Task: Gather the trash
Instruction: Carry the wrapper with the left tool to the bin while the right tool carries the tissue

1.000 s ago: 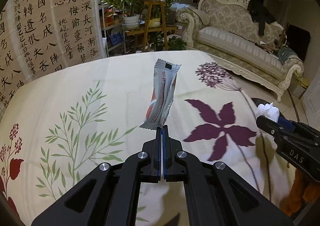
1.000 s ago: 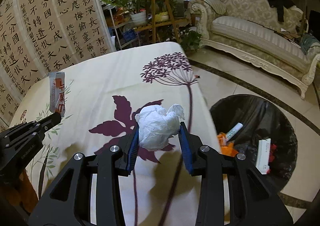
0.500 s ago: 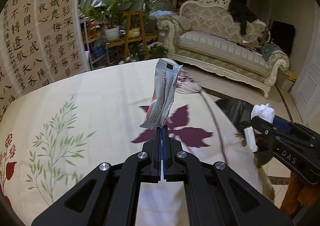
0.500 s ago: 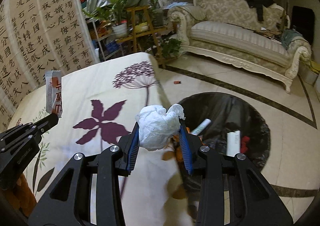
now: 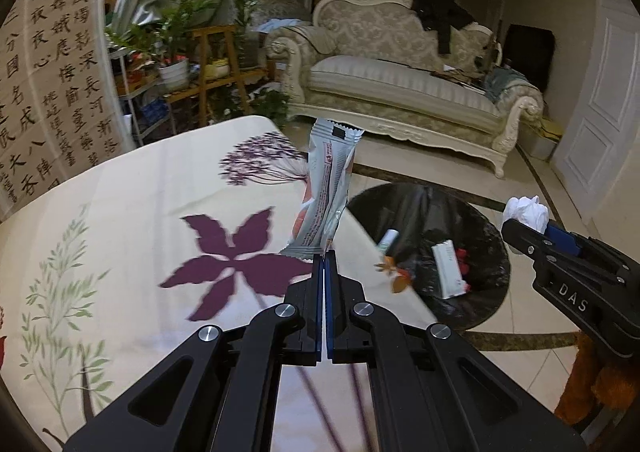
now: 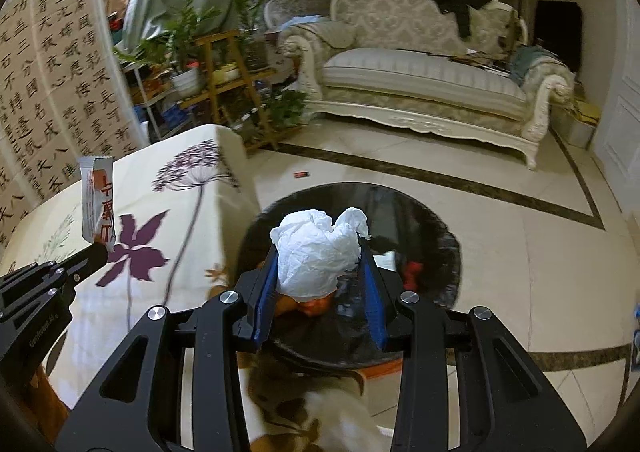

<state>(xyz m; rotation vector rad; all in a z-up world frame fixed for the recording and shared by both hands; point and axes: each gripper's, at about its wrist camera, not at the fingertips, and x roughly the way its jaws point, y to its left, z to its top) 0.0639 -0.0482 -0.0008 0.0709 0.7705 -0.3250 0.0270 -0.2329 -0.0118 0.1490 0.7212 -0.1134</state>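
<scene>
Fingers of the left gripper (image 5: 324, 252) are pressing together on the bottom seam of a wrapper (image 5: 326, 187), which is standing upright above them, over the table's (image 5: 120, 219) right edge and just short of the bin (image 5: 480, 219). Fingers of the right gripper (image 6: 318, 272) are pinching a tissue wad (image 6: 316, 252) between their blue pads, part-spread around its bulk, and it is hanging directly over the bin's dark mouth in the right wrist view. Both pieces of trash are therefore in the air, not on the table.

Carrying to the bin looks like the step in hand, with the tissue already placed for a drop. Next, the right fingers would need only to spread and let the wad fall; the left gripper probably needs to go further past the table edge so the wrapper clears the cloth before release. A light, flat wrapper may flutter sideways or cling to the pads, so a release low over the opening would be safer.

Inside the black-lined bin, a white carton (image 5: 450, 272), a small tube (image 5: 388, 240), and orange and red scraps are lying already. Nothing is blocking its mouth, though the two grippers are close enough to crowd each other over it. Beyond, a small red scrap (image 6: 301, 174) is lying on the tiled floor (image 6: 520, 252); further off are a plant stand (image 6: 232, 83), a calligraphy screen (image 6: 48, 91) and a sofa (image 6: 420, 83).
</scene>
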